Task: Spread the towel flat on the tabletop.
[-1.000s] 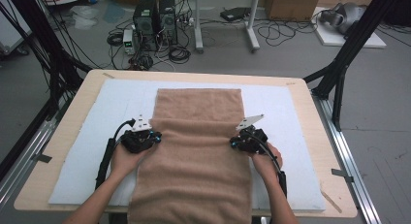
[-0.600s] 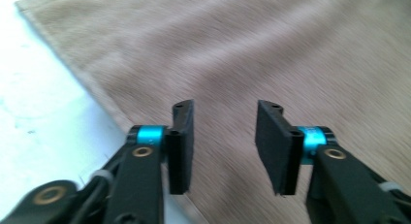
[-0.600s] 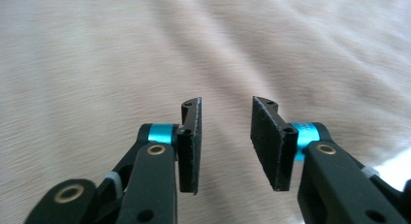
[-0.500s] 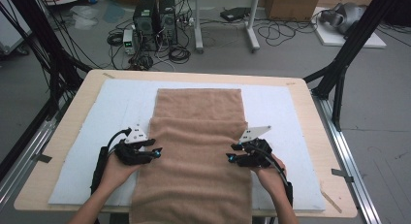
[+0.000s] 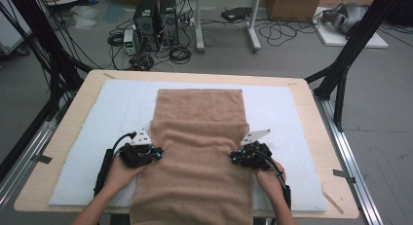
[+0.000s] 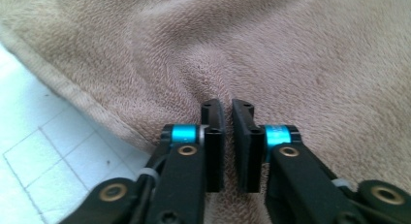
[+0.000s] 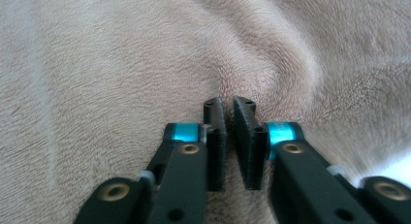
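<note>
A brown towel (image 5: 199, 181) lies lengthwise on the white mat (image 5: 92, 118), its near end hanging over the table's front edge. A fold line crosses it toward the far end. My left gripper (image 5: 157, 155) is at the towel's left edge and its jaws have just been closing. In the left gripper view the left gripper (image 6: 227, 105) is shut on a pinch of towel (image 6: 291, 49) that puckers at the tips. My right gripper (image 5: 234, 158) is at the towel's right edge. There the right gripper (image 7: 229, 104) is likewise shut on bunched towel (image 7: 121, 64).
The wooden table (image 5: 51, 154) shows around the mat. Black frame struts (image 5: 341, 69) stand at its far corners. Computers and cables (image 5: 156, 20) lie on the floor beyond. Mat (image 6: 39, 156) shows left of the towel's hem.
Both grippers have moved toward the person along the towel's side edges, most of it in the first half second. The towel itself lies much as before.
</note>
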